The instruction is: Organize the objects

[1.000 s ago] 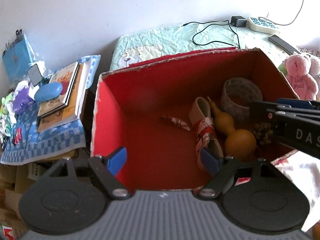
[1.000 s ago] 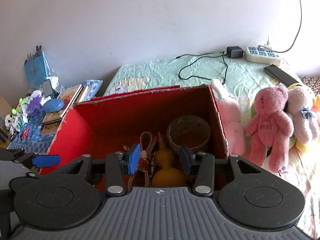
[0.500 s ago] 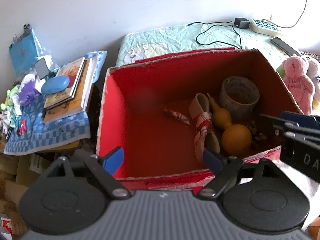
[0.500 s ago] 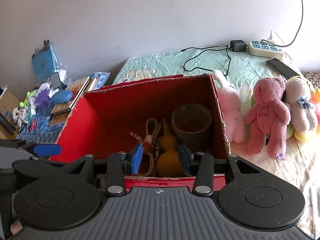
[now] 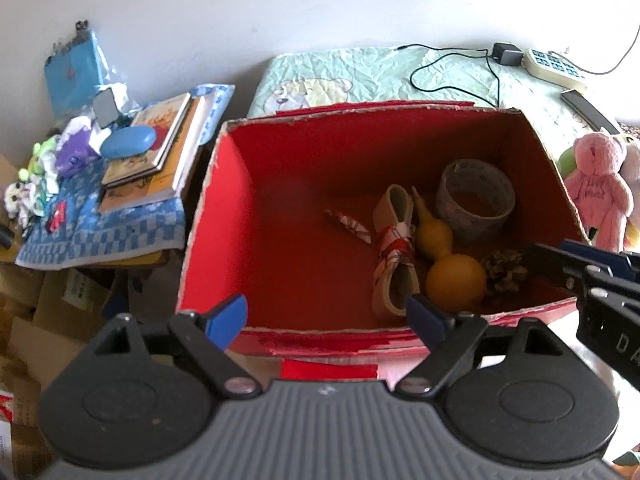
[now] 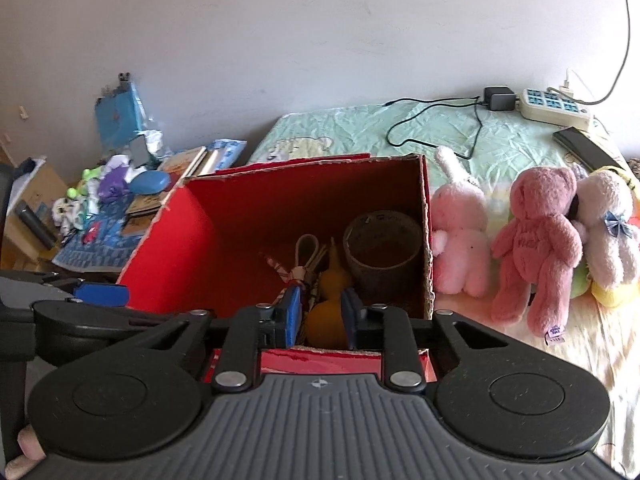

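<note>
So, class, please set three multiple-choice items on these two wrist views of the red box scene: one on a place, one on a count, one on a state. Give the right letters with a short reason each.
1. Where does the yellow gourd lie?
A. On the green bedsheet
B. Inside the red box
C. On the stack of books

2. How many plush toys stand right of the box in the right wrist view?
A. One
B. Three
C. Five

3. How is the left gripper?
A. Open and holding nothing
C. Shut on the tape roll
B. Shut on a book

Answers:
1 B: the gourd rests on the box floor beside the tape roll.
2 B: a pale pink rabbit, a darker pink bear and a whitish toy stand in a row.
3 A: its blue pads are wide apart with nothing between them.
</note>
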The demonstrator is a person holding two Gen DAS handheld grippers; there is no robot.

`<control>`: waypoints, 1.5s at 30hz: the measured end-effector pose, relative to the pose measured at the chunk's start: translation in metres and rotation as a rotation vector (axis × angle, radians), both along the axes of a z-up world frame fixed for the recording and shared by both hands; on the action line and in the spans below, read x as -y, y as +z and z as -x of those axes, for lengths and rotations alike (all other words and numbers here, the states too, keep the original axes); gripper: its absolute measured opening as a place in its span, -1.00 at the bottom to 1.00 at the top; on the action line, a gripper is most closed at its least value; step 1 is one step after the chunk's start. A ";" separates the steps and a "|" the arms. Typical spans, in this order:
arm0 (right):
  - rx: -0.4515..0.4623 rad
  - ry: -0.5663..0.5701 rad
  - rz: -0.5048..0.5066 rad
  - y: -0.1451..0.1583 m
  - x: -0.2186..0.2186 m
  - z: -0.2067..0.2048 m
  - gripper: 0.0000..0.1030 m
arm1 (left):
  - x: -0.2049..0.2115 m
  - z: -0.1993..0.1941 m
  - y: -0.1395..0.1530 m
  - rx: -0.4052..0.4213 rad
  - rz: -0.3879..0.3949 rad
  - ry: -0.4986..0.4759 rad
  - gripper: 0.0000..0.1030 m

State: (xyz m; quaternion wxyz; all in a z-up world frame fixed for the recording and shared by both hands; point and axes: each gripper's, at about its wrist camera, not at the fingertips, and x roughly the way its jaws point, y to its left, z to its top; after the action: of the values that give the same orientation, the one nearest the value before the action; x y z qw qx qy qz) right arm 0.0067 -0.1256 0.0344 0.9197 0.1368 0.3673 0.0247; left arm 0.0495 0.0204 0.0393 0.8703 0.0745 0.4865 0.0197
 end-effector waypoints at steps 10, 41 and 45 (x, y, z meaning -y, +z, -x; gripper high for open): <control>-0.025 0.130 -0.085 0.000 0.007 0.013 -0.52 | 0.008 0.020 0.007 0.007 -0.020 0.081 0.71; -0.340 0.232 -0.399 -0.074 0.000 0.004 -0.35 | -0.039 0.079 -0.062 -0.134 0.091 0.166 0.87; -0.351 0.244 -0.436 -0.075 -0.010 -0.001 -0.34 | -0.043 0.078 -0.069 -0.145 0.113 0.127 0.88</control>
State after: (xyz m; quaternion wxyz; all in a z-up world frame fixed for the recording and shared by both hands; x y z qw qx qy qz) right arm 0.0076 -0.1154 -0.0402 0.7814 0.2881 0.5203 0.1891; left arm -0.0286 0.0637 -0.0301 0.8327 -0.0047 0.5521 0.0420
